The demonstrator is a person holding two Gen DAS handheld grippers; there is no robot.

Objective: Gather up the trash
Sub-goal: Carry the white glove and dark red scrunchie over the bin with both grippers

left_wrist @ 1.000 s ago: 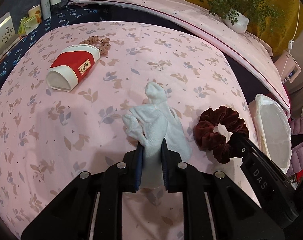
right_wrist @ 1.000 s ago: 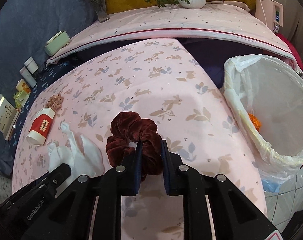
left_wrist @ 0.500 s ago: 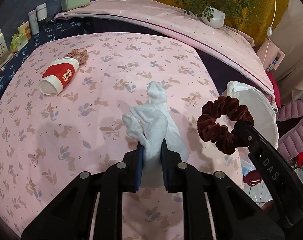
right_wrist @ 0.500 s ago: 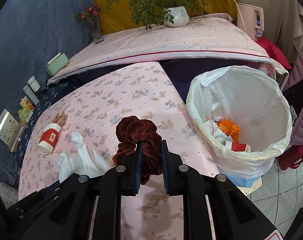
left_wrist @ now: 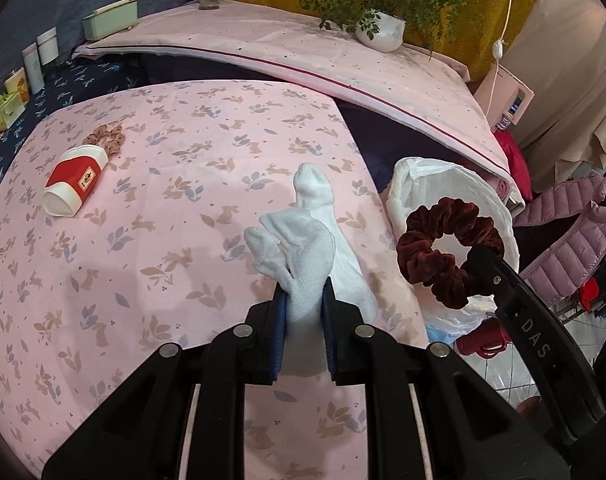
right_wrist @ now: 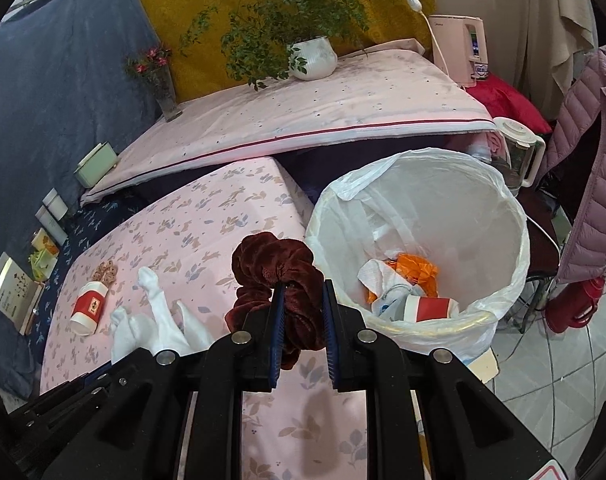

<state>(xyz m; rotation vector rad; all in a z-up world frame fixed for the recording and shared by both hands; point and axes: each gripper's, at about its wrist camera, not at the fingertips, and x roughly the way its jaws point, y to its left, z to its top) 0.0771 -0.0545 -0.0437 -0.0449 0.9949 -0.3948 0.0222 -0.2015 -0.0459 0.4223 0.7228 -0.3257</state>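
Socks (left_wrist: 303, 264) clamped in left gripper (left_wrist: 304, 300), above bed (left_wrist: 175, 184). Scrunchie (right_wrist: 277, 280) clamped in right gripper (right_wrist: 301, 304), right of socks, just before bin (right_wrist: 515, 240) rim. Bin off bed's right edge, on floor; cup (right_wrist: 431, 307) and wrappers (right_wrist: 417, 270) inside. Second cup (left_wrist: 75, 181) lying far left on bed, small scrunchie (left_wrist: 105, 138) touching its far end. Plant (left_wrist: 381, 28) on ledge behind bed. Jacket (right_wrist: 591, 168) right of bin.

Pink floral bedspread (left_wrist: 183, 168) here. A red-and-white cup (left_wrist: 75, 186) lies on its side, touching a small beige scrunchie (left_wrist: 107, 139) at the bed's far left.
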